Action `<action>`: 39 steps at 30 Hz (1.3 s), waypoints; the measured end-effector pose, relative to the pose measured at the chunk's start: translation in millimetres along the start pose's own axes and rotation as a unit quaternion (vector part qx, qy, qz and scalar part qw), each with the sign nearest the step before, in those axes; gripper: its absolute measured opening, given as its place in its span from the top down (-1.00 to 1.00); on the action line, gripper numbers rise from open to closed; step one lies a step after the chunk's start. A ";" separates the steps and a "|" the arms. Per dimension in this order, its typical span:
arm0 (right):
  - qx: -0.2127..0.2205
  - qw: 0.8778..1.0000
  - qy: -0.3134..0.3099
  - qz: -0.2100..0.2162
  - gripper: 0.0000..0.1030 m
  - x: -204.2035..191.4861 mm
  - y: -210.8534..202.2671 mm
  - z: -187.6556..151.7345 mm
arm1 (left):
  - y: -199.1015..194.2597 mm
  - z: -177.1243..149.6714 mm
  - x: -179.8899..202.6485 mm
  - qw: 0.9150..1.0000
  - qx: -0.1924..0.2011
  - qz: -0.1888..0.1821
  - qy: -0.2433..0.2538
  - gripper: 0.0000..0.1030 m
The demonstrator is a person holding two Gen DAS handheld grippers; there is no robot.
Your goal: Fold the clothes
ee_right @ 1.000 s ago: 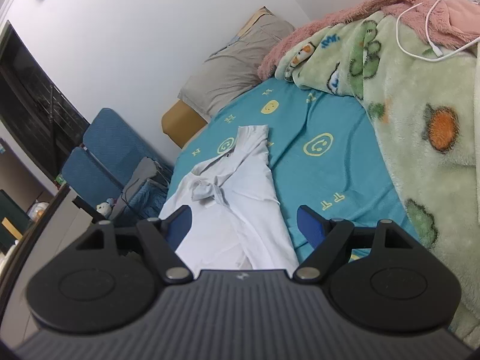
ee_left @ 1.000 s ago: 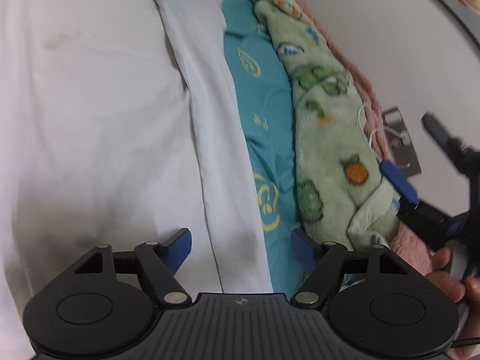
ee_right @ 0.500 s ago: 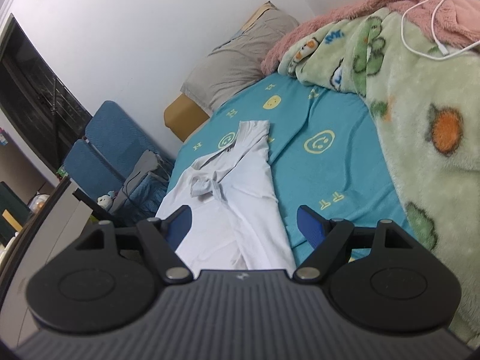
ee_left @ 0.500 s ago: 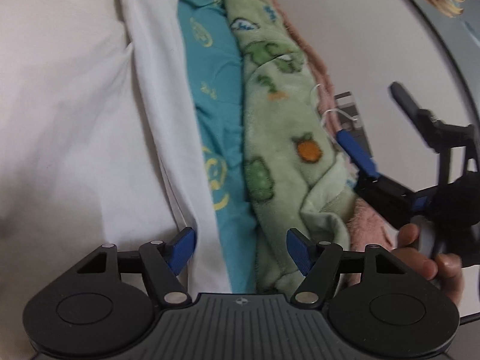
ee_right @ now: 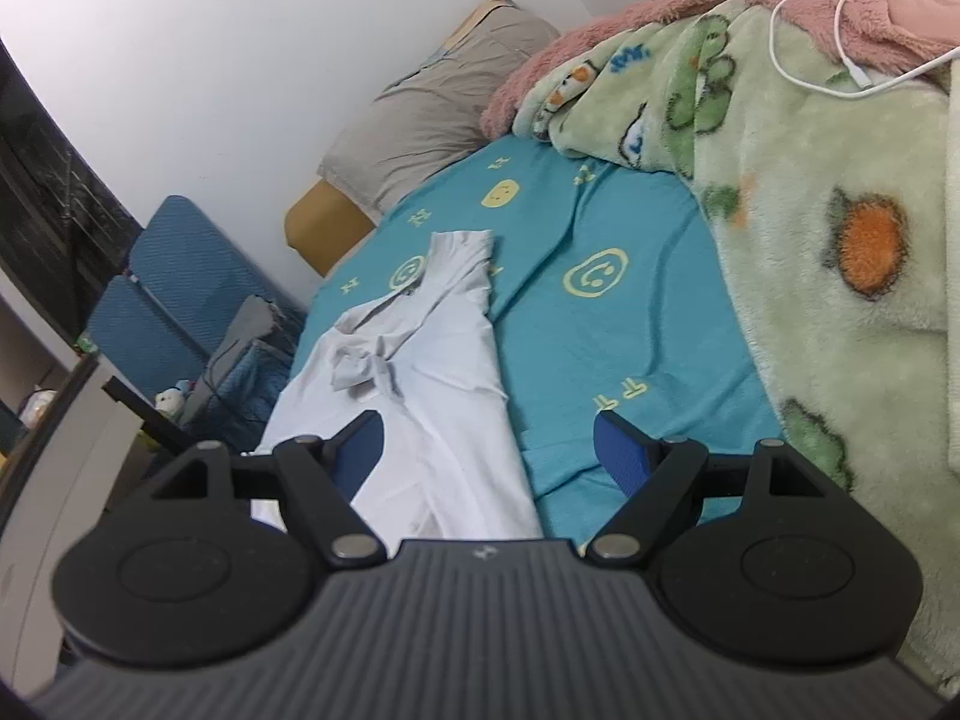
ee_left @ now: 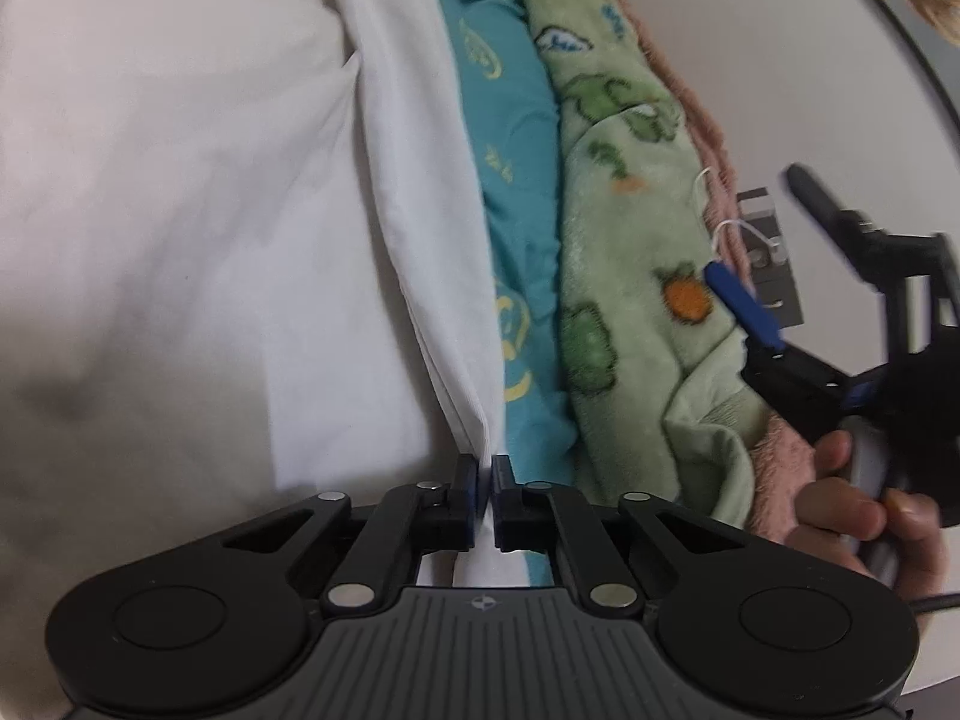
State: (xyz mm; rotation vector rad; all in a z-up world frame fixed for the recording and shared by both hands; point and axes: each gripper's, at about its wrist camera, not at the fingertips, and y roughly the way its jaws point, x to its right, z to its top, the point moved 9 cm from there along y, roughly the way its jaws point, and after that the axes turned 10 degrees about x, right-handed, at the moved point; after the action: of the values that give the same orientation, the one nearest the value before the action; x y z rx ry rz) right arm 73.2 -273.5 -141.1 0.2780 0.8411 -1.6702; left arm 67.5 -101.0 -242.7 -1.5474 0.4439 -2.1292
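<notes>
A white polo shirt (ee_right: 414, 396) lies spread on the teal bed sheet (ee_right: 600, 324), collar toward the pillow. In the left wrist view the shirt (ee_left: 198, 252) fills the left half, its edge running down the middle. My left gripper (ee_left: 485, 477) is shut on the shirt's edge at a folded corner near the bottom. My right gripper (ee_right: 489, 450) is open and empty, held above the shirt's lower part. It also shows in the left wrist view (ee_left: 780, 324), held by a hand above the green blanket.
A green patterned fleece blanket (ee_right: 840, 252) and a pink blanket (ee_right: 630, 36) lie along the right side of the bed, with a white cable (ee_right: 840, 60) on top. A grey pillow (ee_right: 438, 114) sits at the head. Blue chairs (ee_right: 168, 294) stand beside the bed.
My left gripper has closed on the shirt's edge; it was open half a second ago. The right gripper has stayed open and barely shifted.
</notes>
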 end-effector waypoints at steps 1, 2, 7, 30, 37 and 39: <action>0.001 1.000 0.000 -0.003 -0.55 0.9 0.1 0.5 | -5.6 1.0 3.3 1.000 0.005 0.002 0.006 0.95; 0.002 1.000 0.000 -0.005 -0.55 1.9 0.2 1.0 | -11.4 2.1 6.1 1.000 0.009 0.007 0.013 0.95; 0.006 1.000 -0.008 -0.021 -0.55 6.6 1.9 2.9 | -44.7 11.1 14.7 0.999 0.022 0.024 0.009 0.96; -0.032 0.998 -0.053 -0.032 -0.54 -9.5 19.5 -22.9 | -101.8 82.2 -35.5 0.980 0.031 0.189 0.054 -0.13; -0.020 0.995 -0.088 -0.044 -0.53 -13.1 52.8 -24.2 | -69.5 241.4 -56.0 0.918 0.139 0.297 0.223 -0.22; -0.015 0.994 -0.103 -0.043 -0.53 -12.8 64.6 -24.8 | -55.4 286.2 -60.9 0.892 0.164 0.325 0.268 -0.22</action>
State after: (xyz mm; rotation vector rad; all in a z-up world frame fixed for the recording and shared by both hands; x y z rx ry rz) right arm 130.3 -251.1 -175.5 0.0467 0.7315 -1.7310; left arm 344.9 -17.6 -173.5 -0.4918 0.6330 -1.9093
